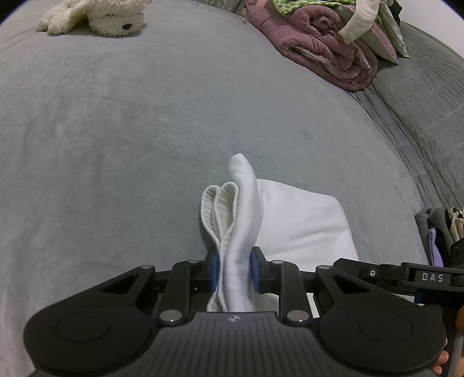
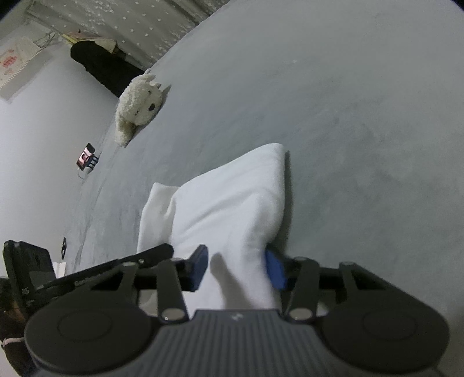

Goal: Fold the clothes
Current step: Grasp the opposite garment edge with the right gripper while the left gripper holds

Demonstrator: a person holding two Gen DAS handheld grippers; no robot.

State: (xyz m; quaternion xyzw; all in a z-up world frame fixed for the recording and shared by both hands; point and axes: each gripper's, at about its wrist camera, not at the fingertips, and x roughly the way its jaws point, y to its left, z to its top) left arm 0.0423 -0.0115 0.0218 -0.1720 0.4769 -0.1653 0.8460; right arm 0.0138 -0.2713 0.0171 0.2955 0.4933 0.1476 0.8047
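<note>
A white garment (image 1: 301, 223) lies partly folded on the grey bed. My left gripper (image 1: 234, 271) is shut on its ribbed collar edge (image 1: 220, 208), which stands up bunched between the blue pads. In the right wrist view the same white garment (image 2: 226, 203) is lifted into a fold. My right gripper (image 2: 236, 268) has a bunch of the white cloth between its blue pads; the jaws stand fairly wide, and the cloth fills the gap. The right gripper's arm shows at the lower right of the left wrist view (image 1: 406, 274).
A cream plush dog (image 1: 98, 17) lies at the far side of the bed, also in the right wrist view (image 2: 139, 104). A rolled mauve quilt with other cloth (image 1: 327, 43) sits far right. A pile of clothes (image 1: 440, 232) is at the right edge. The wall (image 2: 43, 145) borders the bed.
</note>
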